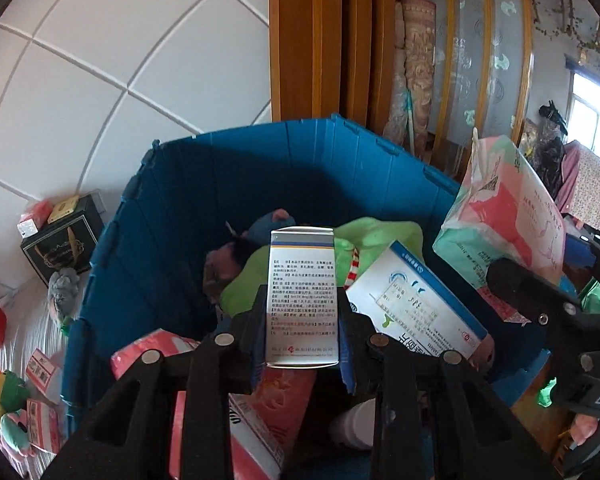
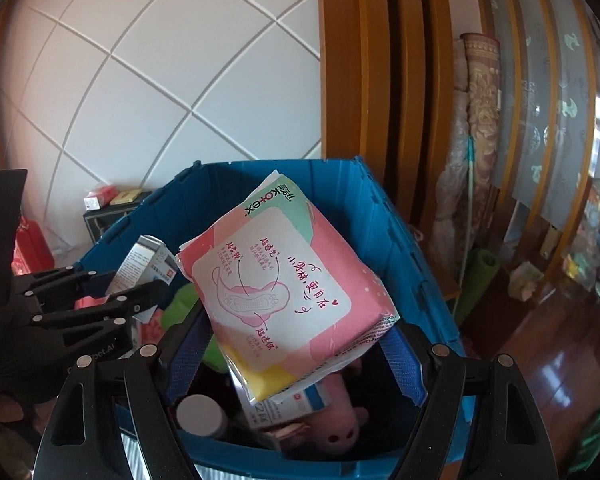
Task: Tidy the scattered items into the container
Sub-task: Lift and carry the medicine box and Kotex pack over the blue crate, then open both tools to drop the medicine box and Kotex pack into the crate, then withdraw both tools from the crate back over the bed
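Hovering over the open blue container [image 1: 220, 200], both loads not yet let go. Slim white medicine box [image 1: 302, 296] pinched upright between the left tongs [image 1: 302, 322], jaws narrowed onto its sides, above the near half of the bin. Soft pink pad packet [image 2: 278, 284] clamped across the wide-set right tongs [image 2: 296, 364], tilted, above the near right part of the bin. Already inside: a green plush [image 1: 340, 248], a blue-and-white carton [image 1: 416, 304], a pink plush [image 2: 336, 424], a white-capped bottle [image 2: 200, 414].

Risks, as judged: packet overhanging its blue pads [image 2: 404, 364], likely to slip out crooked or catch the container's right wall if released too near the rim; box apt to topple off the heaped plush; the two tongs close together, so a clash possible.

Both tongs angled downward into the bin, side by side. More boxes and a plush toy [image 1: 8, 404] left outside, beside the container's left wall.
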Tool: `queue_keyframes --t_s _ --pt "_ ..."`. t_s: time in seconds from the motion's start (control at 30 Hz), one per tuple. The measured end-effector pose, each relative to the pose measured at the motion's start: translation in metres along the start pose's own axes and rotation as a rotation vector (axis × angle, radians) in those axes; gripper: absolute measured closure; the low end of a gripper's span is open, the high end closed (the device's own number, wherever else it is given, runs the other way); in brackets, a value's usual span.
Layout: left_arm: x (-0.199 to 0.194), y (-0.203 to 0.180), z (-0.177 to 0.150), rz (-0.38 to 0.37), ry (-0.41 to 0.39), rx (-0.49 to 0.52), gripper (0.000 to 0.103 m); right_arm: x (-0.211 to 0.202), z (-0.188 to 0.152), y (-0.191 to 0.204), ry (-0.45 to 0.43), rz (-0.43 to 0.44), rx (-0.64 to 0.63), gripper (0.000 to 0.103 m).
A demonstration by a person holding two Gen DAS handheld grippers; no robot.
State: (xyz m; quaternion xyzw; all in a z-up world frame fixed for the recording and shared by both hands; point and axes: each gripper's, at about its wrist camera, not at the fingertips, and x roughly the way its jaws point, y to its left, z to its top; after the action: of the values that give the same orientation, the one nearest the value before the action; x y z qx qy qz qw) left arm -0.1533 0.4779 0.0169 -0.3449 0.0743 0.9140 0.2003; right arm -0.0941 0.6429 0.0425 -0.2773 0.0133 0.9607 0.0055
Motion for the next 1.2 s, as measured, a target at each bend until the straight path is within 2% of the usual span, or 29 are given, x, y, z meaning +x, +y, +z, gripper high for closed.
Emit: queue_keyframes --t_s 0.1,0.17,0.2,0.23,0.27,0.3,0.5,0.67,0.77,0.83,0.87,1.07,1.2 --pt "0.007 -0.005 -0.005 0.045 0.033 -0.012 0.074 0.012 -0.008 -0.002 0.03 0.044 -0.013 0.023" --pt "0.007 -0.006 -0.007 0.06 0.044 -0.026 0.067 0.019 -0.011 -0.001 0.046 0.066 -0.022 0.023" --pt "0.004 -0.005 -0.008 0.068 0.038 -0.03 0.055 0.022 -0.012 0.0 0.051 0.076 -0.025 0.023" --pt "0.001 -0.004 -0.01 0.082 0.025 -0.031 0.038 0.025 -0.013 0.001 0.055 0.085 -0.029 0.023" --pt "-0.003 -0.005 -0.012 0.098 0.012 -0.029 0.03 0.027 -0.012 0.001 0.058 0.092 -0.033 0.023" --pt "-0.007 -0.004 -0.013 0.121 0.0 -0.029 0.027 0.03 -0.013 0.002 0.061 0.102 -0.038 0.023" --pt "-0.018 0.009 -0.024 0.161 -0.017 -0.066 0.026 0.039 -0.013 0.014 0.095 0.129 -0.081 0.022" --pt "-0.021 0.016 -0.028 0.173 -0.014 -0.084 0.026 0.038 -0.017 0.023 0.102 0.157 -0.104 0.016" --pt "-0.027 0.017 -0.032 0.173 -0.026 -0.088 0.026 0.028 -0.016 0.023 0.08 0.156 -0.103 0.012" --pt "-0.034 0.018 -0.034 0.174 -0.04 -0.09 0.026 0.019 -0.015 0.021 0.058 0.153 -0.095 0.002" --pt "-0.037 0.018 -0.036 0.175 -0.048 -0.092 0.026 0.013 -0.014 0.02 0.044 0.152 -0.09 0.001" --pt "-0.066 0.033 -0.046 0.195 -0.1 -0.125 0.026 -0.012 -0.009 0.027 -0.016 0.163 -0.083 0.0" --pt "-0.095 0.061 -0.06 0.234 -0.143 -0.173 0.025 -0.023 -0.003 0.052 -0.052 0.216 -0.098 0.0"
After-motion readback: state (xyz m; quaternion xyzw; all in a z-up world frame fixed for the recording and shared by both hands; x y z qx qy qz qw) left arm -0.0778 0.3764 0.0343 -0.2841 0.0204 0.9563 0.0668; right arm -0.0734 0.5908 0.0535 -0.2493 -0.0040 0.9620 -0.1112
